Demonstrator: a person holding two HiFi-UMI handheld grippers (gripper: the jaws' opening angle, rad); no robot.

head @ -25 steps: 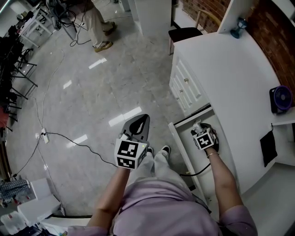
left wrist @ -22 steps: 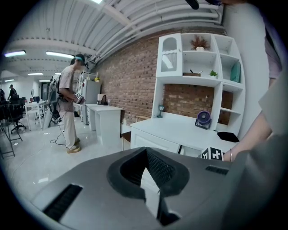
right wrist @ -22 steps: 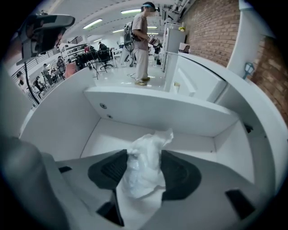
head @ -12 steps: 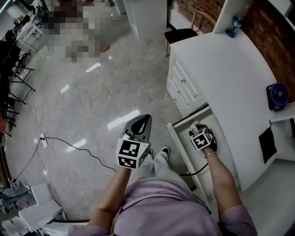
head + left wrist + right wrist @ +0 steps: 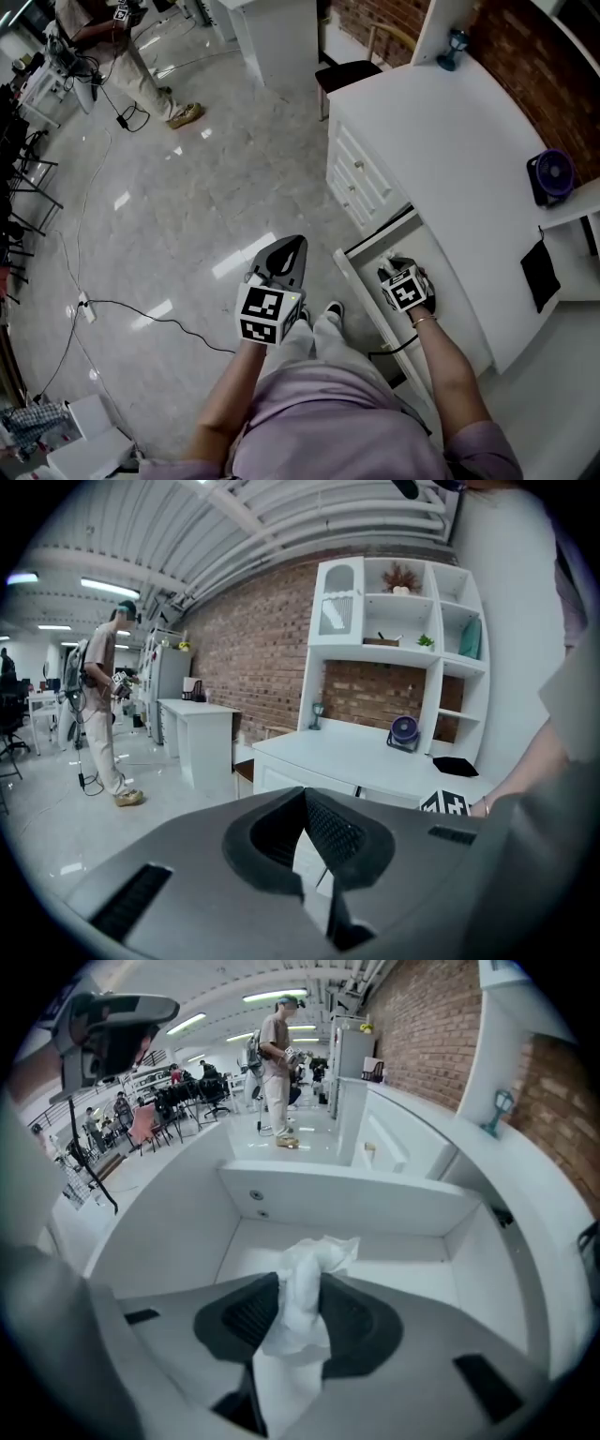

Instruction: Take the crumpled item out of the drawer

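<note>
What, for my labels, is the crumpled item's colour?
White. The crumpled item shows best in the right gripper view.

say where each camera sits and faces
Head view: on the head, steeply down at the open white drawer; arms, legs, left claw, right claw.
Left gripper view: on left claw, toward the white desk; shut jaws show.
Right gripper view: on right claw, into the drawer; jaws, just closing, pinch crumpled white tissue.
Shared: drawer, head and right views.
</note>
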